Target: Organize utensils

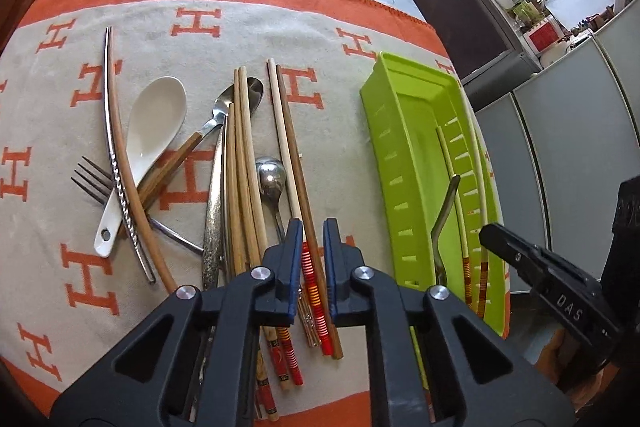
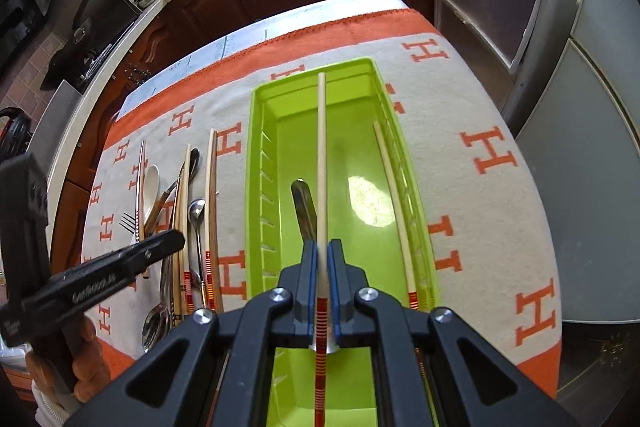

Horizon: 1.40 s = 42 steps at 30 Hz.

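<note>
Orange-and-grey cloth (image 1: pixel 328 39) printed with H letters covers the table; everything lies on it.

Far left: a curved steel stick (image 1: pixel 116 167) and a curved wooden one beside it cross a fork (image 1: pixel 90 179) and the handle of a white spoon (image 1: pixel 156 123).

Next right: a wood-handled spoon (image 1: pixel 224 107) lies tilted. Its bowl is partly under a bundle of plain chopsticks (image 1: pixel 244 167) running away from me. A small steel spoon (image 1: pixel 271 177) rests just beside the bundle.

Centre: my left gripper (image 1: pixel 313 227) points down at the loose pile. Its jaws stand close together about a striped chopstick (image 1: pixel 312 267), with a brown stick (image 1: pixel 294 155) tight alongside. The pads appear to press on the striped one, though from this angle I cannot tell whether the brown stick is caught too.

Right: the green tray (image 1: pixel 376 115) sits well apart from the pile, lengthwise, near the cloth's right edge. Inside it, a steel handle (image 2: pixel 302 203) lies on the floor and a pale chopstick (image 2: pixel 394 207) rests along the right wall.

Over the tray: my right gripper (image 2: pixel 323 247) has its jaws clamped on a second striped chopstick, the held stick (image 2: pixel 321 147). Its pale end points at the tray's far wall.
</note>
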{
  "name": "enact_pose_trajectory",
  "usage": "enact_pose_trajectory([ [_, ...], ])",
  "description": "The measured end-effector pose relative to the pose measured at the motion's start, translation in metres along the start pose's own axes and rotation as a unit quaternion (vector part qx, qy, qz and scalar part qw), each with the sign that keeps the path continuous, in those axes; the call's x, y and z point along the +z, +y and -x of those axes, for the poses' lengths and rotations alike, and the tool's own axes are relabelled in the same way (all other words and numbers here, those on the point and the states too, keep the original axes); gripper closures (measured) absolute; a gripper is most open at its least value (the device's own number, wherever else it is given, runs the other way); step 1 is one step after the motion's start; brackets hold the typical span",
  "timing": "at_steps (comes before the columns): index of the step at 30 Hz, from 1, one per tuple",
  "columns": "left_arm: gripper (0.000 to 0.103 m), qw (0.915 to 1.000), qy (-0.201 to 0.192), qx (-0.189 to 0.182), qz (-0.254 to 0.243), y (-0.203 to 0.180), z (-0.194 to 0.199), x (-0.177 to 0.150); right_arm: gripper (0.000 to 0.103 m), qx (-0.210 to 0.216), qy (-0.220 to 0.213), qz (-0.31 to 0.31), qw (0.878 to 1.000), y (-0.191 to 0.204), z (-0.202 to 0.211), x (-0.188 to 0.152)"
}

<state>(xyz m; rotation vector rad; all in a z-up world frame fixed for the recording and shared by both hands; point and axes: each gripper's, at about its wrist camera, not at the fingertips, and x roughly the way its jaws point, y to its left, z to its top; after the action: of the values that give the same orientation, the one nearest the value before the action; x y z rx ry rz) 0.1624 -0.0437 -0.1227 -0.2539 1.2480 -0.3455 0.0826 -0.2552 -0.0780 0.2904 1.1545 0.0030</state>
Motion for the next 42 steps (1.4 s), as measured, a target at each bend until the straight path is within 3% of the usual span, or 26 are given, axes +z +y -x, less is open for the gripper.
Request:
enact_pose_trajectory([
  [17,0.097,0.9991,0.034,0.020,0.012,-0.004,-0.037,0.017,0.097,0.021,0.007,-0.019,1.000,-0.010,-0.006,-0.003],
  [25,0.097,0.9982,0.036,0.047,0.008,-0.002,-0.039,0.017,0.097,0.032,0.008,-0.022,0.999,-0.010,-0.007,-0.003],
  [29,0.097,0.9983,0.038,0.043,0.007,-0.002,-0.041,0.018,0.097,0.035,0.009,-0.021,0.999,-0.009,-0.008,-0.003],
  [42,0.091,0.9875,0.048,0.135,-0.067,-0.046,-0.057,0.021,0.097,0.038,0.013,-0.021,0.999,-0.007,-0.011,-0.005],
])
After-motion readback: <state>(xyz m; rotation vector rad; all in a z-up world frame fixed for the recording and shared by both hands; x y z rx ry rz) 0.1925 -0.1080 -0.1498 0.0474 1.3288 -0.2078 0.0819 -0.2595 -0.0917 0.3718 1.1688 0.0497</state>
